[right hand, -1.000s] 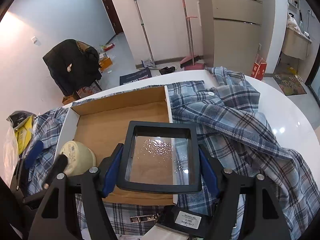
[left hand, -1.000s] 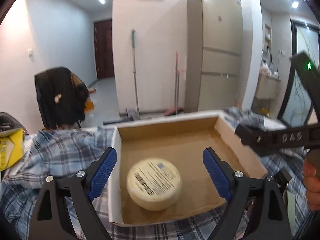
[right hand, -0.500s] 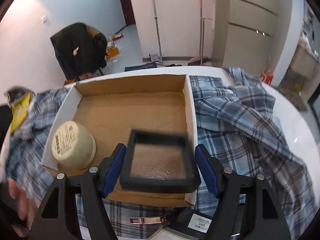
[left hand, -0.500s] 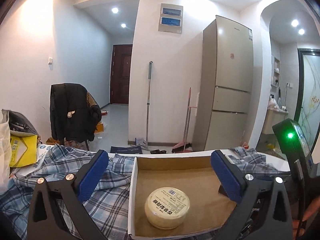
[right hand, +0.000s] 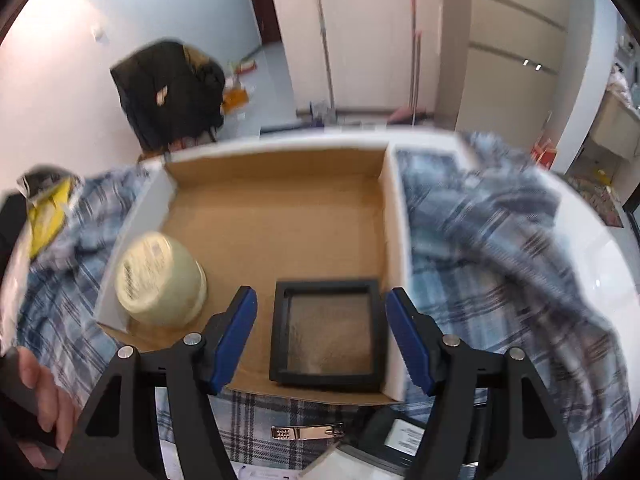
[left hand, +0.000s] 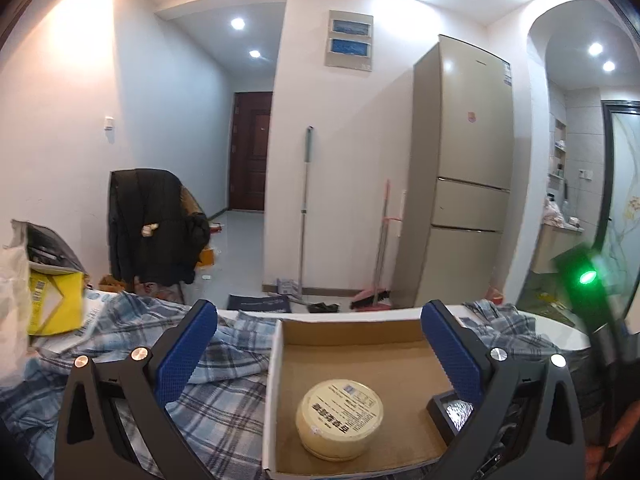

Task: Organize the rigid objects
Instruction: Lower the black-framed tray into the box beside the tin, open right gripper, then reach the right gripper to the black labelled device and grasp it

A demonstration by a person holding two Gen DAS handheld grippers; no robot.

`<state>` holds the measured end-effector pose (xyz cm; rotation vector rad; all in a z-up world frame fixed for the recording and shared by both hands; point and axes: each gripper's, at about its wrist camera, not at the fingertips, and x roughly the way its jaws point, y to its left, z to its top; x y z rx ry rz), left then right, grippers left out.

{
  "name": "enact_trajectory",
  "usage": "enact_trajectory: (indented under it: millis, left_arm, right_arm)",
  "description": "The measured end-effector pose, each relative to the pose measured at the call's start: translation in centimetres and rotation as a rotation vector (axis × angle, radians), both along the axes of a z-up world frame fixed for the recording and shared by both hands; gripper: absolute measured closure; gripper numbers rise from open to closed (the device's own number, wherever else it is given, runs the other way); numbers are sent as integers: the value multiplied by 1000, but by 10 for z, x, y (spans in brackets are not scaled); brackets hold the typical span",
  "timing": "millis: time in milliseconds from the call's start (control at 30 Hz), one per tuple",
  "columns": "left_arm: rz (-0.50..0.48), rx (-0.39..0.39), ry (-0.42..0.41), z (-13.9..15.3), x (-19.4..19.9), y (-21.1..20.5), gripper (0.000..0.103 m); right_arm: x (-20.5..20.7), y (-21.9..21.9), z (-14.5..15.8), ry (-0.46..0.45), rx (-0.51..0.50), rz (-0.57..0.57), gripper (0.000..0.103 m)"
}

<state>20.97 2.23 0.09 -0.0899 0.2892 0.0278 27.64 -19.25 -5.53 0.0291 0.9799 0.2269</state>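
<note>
1. Blue plaid shirt (right hand: 500, 240) spread over white tabletop (right hand: 600, 240).
2. Shallow brown cardboard box (right hand: 280, 208) on it.
3. Left tongs (left hand: 320, 344) spread wide, empty, above box.
4. Right tongs (right hand: 322, 340) closing, pads clear of square black frame (right hand: 326, 340) lying flat in box's near right corner.
5. Round cream tub (right hand: 160, 280), near left corner.

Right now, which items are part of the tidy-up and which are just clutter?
Job:
- box
- round tub, in the box
- black frame, in the box, between the right tongs, pads clear of it
- metal clip, outside the box, possibly next

Clutter:
- plaid shirt
- yellow bag
- mop
- fridge
- jacket
</note>
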Motion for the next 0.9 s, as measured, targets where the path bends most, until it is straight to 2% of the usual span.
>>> enact_trajectory:
  millis: [67,100,167,267,400,500,600,700,800,900]
  left_arm:
    - [62,3,51,13,-1,-4,0]
    - [33,5,56,21,-6,-7,0]
    - [-39,39,13,34,-22,-15,0]
    - [-79,128,-45,50,-55,-29,0]
    - [-57,160,-94,62,-97,-43,0]
    - [-1,134,-57,63,-114,-46,0]
    - [-25,110,-48,57,-125,-42,0]
    - [-6,126,-18,48,-131,-41,0]
    - [4,95,46,34,-131,-35,0]
    - [-16,45,74,18,-129,-29,0]
  right_arm:
    - [-8,-6,21,-51,-1,6,37]
    - [-11,-9,30,-70,-8,9,37]
    - [-24,-16,44,-106,-31,6,36]
    - [-47,-30,56,-127,-61,12,36]
    - [-83,-47,67,-162,-6,10,25]
    - [-104,-54,71,-171,21,15,21]
    - [-118,-56,67,-189,9,55,12]
    - [-127,-60,59,-206,-21,37,12]
    - [-125,-68,51,-196,10,21,12]
    - [-118,-73,43,-172,38,8,12]
